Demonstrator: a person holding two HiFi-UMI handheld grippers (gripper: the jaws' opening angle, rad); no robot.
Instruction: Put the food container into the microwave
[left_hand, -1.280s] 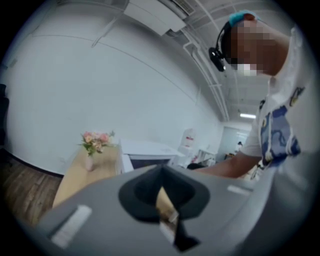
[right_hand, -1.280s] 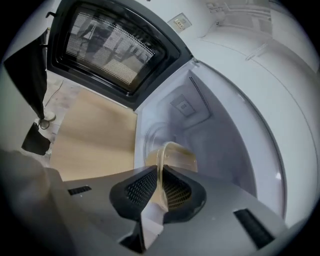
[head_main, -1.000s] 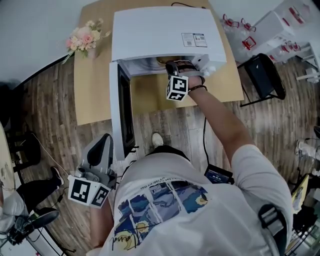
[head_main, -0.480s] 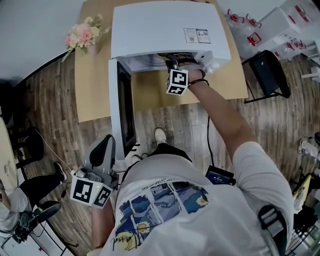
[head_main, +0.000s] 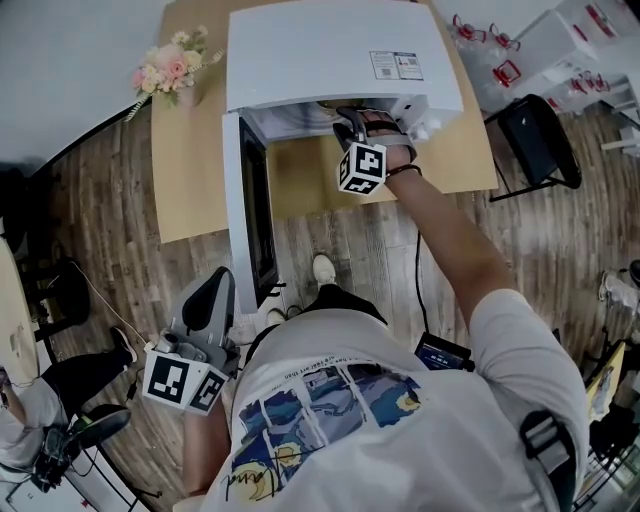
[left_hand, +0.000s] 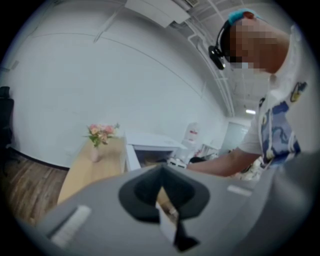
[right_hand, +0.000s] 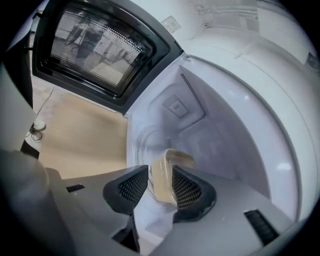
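The white microwave (head_main: 330, 50) stands on a wooden table (head_main: 190, 170) with its door (head_main: 255, 215) swung open to the left. My right gripper (right_hand: 160, 187) reaches into the cavity, and its marker cube (head_main: 362, 167) shows at the opening. A clear food container (right_hand: 167, 172) with beige contents sits on the glass turntable (right_hand: 142, 145), between the mesh pads. The jaws stand apart, with a gap on the left side of the container. My left gripper (head_main: 210, 290) hangs low by the person's side, shut and empty.
A pink flower bunch in a vase (head_main: 170, 72) stands on the table's far left corner. A black chair (head_main: 535, 145) is to the right of the table. The door window (right_hand: 100, 45) hangs close on the left of my right gripper.
My right gripper went deeper into the microwave cavity and then shifted slightly to the right. The left gripper stayed low at the side.
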